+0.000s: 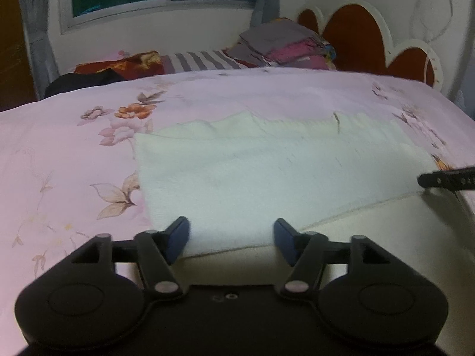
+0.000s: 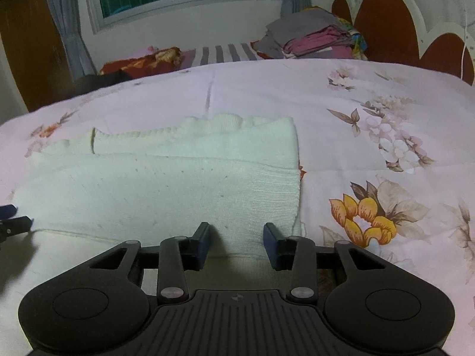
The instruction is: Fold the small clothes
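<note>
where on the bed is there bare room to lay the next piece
Bare bedspread lies right of the white knit garment, out to the headboard. Crowded: the far edge, with the folded pile and a striped cloth.

left gripper (image 1: 231, 238): matte black body, two round side housings, dark blue pads (image 1: 178, 237), silver pivot pins | right gripper (image 2: 236, 244): same black build, ribbed centre plate with a small round emblem, dark blue pads (image 2: 271, 244), silver pins
</note>
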`<state>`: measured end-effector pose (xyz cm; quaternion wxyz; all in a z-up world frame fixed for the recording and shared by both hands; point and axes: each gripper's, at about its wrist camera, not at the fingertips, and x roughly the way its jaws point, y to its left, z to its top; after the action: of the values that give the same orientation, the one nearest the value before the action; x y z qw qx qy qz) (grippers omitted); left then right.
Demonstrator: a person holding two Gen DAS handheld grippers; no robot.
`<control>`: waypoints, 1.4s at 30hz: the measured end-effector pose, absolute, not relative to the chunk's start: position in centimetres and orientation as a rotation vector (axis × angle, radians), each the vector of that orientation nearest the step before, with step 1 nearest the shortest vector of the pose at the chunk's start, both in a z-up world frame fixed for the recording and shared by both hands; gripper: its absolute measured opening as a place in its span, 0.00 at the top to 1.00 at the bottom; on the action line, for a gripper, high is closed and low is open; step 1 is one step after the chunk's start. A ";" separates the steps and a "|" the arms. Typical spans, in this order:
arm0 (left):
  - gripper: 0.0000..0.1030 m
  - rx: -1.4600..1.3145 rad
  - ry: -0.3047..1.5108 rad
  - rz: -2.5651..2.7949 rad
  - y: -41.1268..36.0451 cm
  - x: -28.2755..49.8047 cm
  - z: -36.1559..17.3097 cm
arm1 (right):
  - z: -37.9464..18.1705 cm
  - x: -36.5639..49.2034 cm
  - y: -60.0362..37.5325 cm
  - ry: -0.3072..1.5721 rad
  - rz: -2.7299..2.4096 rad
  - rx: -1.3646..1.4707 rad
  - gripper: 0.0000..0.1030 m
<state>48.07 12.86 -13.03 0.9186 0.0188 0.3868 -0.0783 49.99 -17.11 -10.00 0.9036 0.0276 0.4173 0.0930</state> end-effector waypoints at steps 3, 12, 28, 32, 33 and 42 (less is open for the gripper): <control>0.28 0.061 0.803 -0.166 12.6 48.1 -13.1 | -10.0 50.3 -17.1 0.880 0.190 0.050 0.62; 0.24 0.028 0.802 -0.143 13.0 45.8 -11.7 | -8.5 49.8 -18.5 0.900 0.205 0.143 0.62; 0.34 -0.061 0.791 -0.012 14.6 26.6 -9.2 | -6.5 29.3 -28.8 0.879 0.286 0.363 0.62; 0.53 -0.168 0.848 0.014 15.7 21.3 -10.1 | -6.7 24.7 -30.3 0.896 0.295 0.370 0.62; 0.53 -0.199 0.859 0.021 15.9 19.9 -10.3 | -6.9 23.6 -30.9 0.903 0.299 0.386 0.62; 0.56 -0.615 0.843 -0.076 18.2 12.8 -12.6 | -8.4 17.8 -34.1 0.973 0.365 0.548 0.62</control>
<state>12.81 18.18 -12.60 0.8664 -0.2935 0.4024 -0.0363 17.83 -34.09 -8.43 0.8323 0.2586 0.4591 0.1721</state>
